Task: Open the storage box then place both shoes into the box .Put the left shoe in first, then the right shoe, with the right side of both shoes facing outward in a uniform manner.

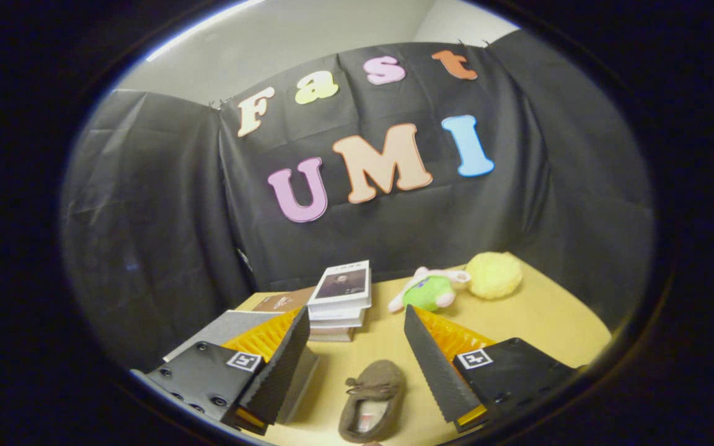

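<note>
A brown slipper-like shoe (pixel 372 399) lies on the tan table (pixel 537 316), low between my two fingers and nearer than their tips. My gripper (pixel 357 316) is open, nothing held between the fingers. A grey flat box (pixel 233 328) sits beside and partly behind the left finger (pixel 282 365); whether its lid is up or down I cannot tell. The right finger (pixel 431 365) stands clear of the shoe.
A stack of books (pixel 339 300) stands just beyond the fingertips, with a brown book (pixel 282 301) to its left. A green and pink plush toy (pixel 428 290) and a yellow fluffy ball (pixel 493 275) lie further right near the black cloth wall.
</note>
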{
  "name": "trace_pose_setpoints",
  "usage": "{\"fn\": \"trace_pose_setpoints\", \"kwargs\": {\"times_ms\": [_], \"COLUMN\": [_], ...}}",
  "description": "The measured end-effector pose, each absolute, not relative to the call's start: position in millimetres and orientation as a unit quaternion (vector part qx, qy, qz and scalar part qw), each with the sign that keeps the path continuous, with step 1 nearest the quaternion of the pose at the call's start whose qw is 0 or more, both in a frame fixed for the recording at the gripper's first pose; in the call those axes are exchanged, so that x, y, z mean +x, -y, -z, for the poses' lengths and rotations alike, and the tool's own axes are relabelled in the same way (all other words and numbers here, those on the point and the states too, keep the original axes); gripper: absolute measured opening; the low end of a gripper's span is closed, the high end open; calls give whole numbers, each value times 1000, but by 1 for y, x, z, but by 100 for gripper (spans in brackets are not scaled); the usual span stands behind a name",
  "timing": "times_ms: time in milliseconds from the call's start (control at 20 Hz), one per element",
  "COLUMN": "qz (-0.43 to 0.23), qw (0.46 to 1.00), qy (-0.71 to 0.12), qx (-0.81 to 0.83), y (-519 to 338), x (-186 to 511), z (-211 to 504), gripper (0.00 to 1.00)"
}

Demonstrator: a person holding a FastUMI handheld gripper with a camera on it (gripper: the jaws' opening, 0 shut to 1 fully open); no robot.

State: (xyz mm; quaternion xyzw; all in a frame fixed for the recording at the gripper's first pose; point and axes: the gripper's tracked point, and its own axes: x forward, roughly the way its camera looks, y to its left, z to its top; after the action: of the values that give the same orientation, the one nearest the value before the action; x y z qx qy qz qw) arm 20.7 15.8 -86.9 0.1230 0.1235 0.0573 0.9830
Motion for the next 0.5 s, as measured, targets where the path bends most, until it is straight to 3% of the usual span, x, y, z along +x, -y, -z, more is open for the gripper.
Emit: {"fn": "trace_pose_setpoints", "kwargs": {"times_ms": [500], "qz": [-134], "qw": [897], "qy": [-256], "qx": [334], "y": [-96], "x": [-7], "z": [161], "gripper": [99]}}
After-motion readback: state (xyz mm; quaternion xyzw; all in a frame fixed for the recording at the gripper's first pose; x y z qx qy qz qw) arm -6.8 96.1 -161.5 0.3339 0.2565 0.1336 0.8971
